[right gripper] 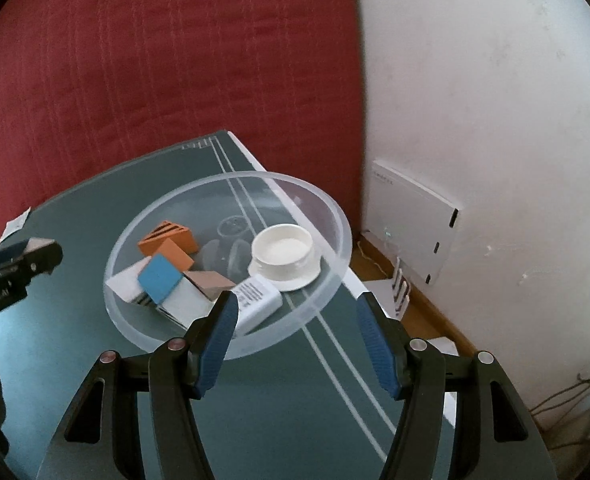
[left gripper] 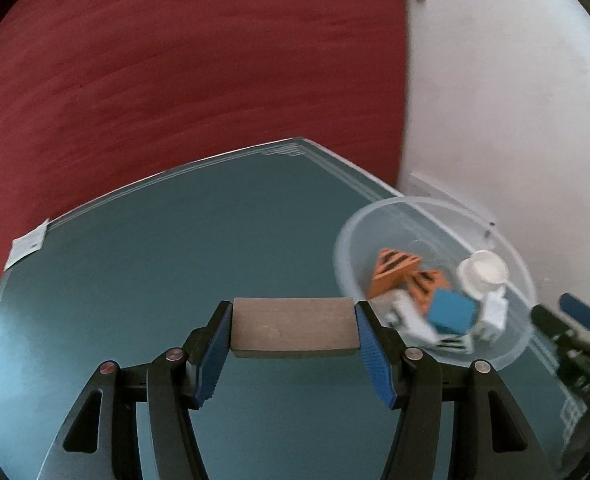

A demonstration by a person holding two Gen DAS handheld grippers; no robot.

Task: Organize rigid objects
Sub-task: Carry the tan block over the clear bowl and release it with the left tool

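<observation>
The left claw (left gripper: 293,334) is clamped on a flat, rounded-edged brown wooden block (left gripper: 293,327) (ribbed blue pads against both ends), held above the smooth teal desk (left gripper: 155,248), left of the clear round plastic bowl (right gripper: 335,216). Inside the bowl lie orange wedges (right gripper: 171,236), a blue block (right gripper: 159,277) and a glossy white dish (right gripper: 283,252). Right of the bowl's near rim, the right claw (right gripper: 297,340) gapes empty.

Bowl (left gripper: 347,248) contents motion-blurred in left view, right gripper (left gripper: 567,312) cut off at frame edge
</observation>
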